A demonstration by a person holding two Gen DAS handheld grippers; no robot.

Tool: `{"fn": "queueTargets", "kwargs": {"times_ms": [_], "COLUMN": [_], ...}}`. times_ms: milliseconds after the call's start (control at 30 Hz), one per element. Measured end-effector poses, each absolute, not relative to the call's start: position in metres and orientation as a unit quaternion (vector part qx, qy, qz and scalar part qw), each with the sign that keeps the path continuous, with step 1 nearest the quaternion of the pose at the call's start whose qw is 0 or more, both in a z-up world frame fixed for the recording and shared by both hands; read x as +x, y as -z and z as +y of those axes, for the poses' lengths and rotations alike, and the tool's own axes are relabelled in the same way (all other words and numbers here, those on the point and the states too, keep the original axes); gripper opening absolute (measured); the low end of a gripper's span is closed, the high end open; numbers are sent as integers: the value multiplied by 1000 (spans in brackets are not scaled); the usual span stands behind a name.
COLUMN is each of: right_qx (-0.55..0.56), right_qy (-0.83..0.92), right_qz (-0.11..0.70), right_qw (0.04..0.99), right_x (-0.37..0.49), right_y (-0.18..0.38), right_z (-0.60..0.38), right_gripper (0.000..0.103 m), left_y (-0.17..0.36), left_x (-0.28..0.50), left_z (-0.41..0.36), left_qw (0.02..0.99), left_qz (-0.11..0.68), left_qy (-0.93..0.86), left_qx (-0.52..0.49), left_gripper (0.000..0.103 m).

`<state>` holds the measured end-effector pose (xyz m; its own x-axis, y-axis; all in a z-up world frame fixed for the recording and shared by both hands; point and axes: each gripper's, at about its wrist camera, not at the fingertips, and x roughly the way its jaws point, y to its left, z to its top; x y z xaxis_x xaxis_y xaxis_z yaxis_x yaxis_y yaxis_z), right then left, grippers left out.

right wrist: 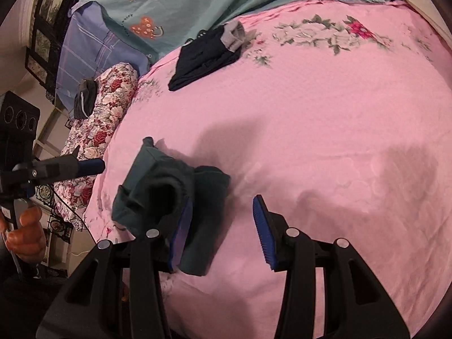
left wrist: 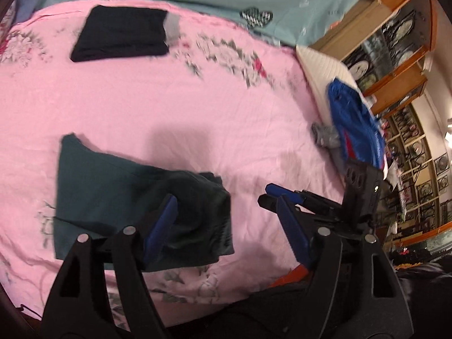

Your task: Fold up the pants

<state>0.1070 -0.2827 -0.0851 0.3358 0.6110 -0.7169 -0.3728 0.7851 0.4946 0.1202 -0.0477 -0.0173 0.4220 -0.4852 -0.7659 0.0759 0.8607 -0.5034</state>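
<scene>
Your dark green pants point(left wrist: 135, 203) lie folded into a thick bundle on the pink floral bedsheet point(left wrist: 197, 104), near the close edge of the bed, well apart from the dark folded garment point(left wrist: 121, 34) further up. Your left gripper point(left wrist: 226, 220) stands spread wide over the bundle's right end; one blue pad sits above the cloth and the other over bare sheet, neither pressing on anything. Your right gripper point(right wrist: 223, 226) is likewise parted, its left pad over the near edge of the pants and its right pad above the sheet, with nothing pinched between them. Expect this fabric to behave as soft, light and limp: it will sag and unroll if lifted by one layer, and the sheet beneath looks loose enough to be caught up with it. The rolled end is bulky and rounded, so it may spring open. If another fold or a tidy-up is needed, take hold at the outer corners through all layers, pinching close to the folded edge rather than the puffy middle, and keep both sides level while you move it.
</scene>
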Motion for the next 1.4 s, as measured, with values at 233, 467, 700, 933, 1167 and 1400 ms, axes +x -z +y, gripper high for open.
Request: {"fn": "queueTargets", "kwargs": {"times_ms": [233,467,700,933,1167,1400], "right_qx": [115,171,232,220,181,105], "right_qy": [-383,-328,-278,-261,-164,-295], "right_qz": [494,571,602,583,625,547], "right_qw": [772,733,711,737,741,776], "right_x": [100,104,112,111,104,93], "right_y": [66,101,122,108,126,46], "right_z": [-234,-211,-198,-207,-254,-182], "right_gripper": [45,48,49,15,18,35], "left_y": [41,99,140,132,144,150], "left_x": [114,114,106,85,70,56], "left_z": [15,39,60,73,123,145], "left_qw": [824,794,769,764,765,781], "left_qz": [528,567,598,597,602,567], "left_qy": [104,99,116,170,87,64], "left_qx": [-177,-193,-192,-174,-211,-255], "left_gripper": [78,79,79,79,79,76]}}
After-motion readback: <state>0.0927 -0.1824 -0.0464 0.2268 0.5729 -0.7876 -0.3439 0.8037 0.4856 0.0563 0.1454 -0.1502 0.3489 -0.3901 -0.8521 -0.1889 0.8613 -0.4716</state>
